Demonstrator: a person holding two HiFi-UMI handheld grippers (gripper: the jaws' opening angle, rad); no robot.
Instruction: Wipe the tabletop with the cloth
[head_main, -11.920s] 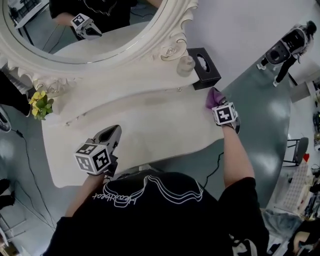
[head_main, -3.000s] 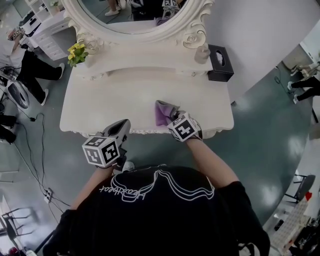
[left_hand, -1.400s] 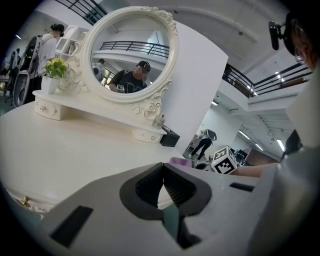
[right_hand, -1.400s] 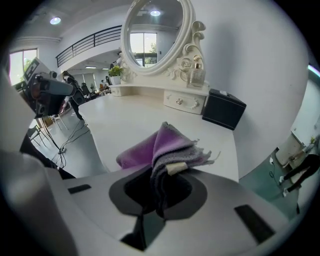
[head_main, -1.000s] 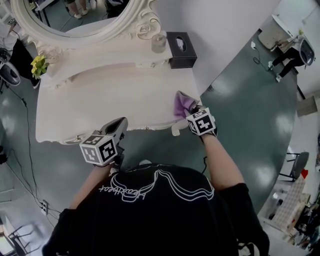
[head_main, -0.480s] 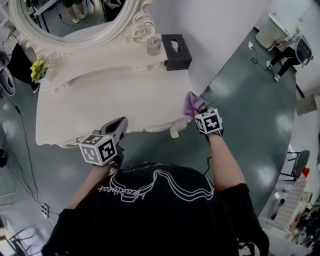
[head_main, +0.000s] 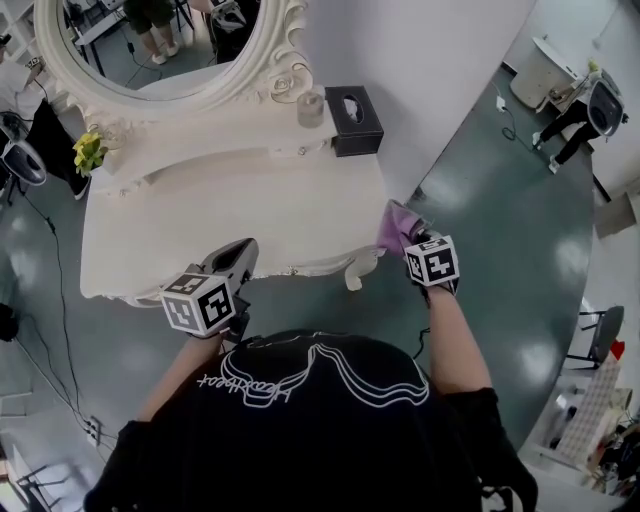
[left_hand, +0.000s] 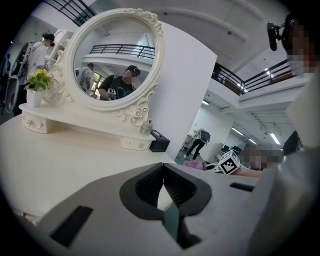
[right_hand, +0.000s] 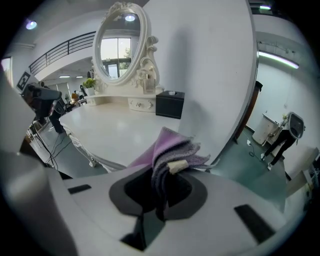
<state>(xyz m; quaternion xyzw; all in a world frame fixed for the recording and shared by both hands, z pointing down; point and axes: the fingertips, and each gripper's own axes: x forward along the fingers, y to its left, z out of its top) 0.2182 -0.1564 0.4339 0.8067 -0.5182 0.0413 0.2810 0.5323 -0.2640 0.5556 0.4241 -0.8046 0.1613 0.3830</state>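
The purple cloth hangs bunched at the right front corner of the white tabletop. My right gripper is shut on it, just past the table's right edge. In the right gripper view the folded cloth sticks up from between the jaws of the right gripper, with the tabletop to the left. My left gripper hovers at the table's front edge, left of centre. In its own view the left gripper is shut with nothing in it, and the cloth shows far off.
An oval white-framed mirror stands on a raised shelf at the back. On that shelf are a black tissue box, a glass jar and yellow flowers. A white wall runs close by the table's right side. Green floor lies around.
My right gripper has carried the cloth rightward along the table's front to the right corner. The left gripper has stayed at the front edge.
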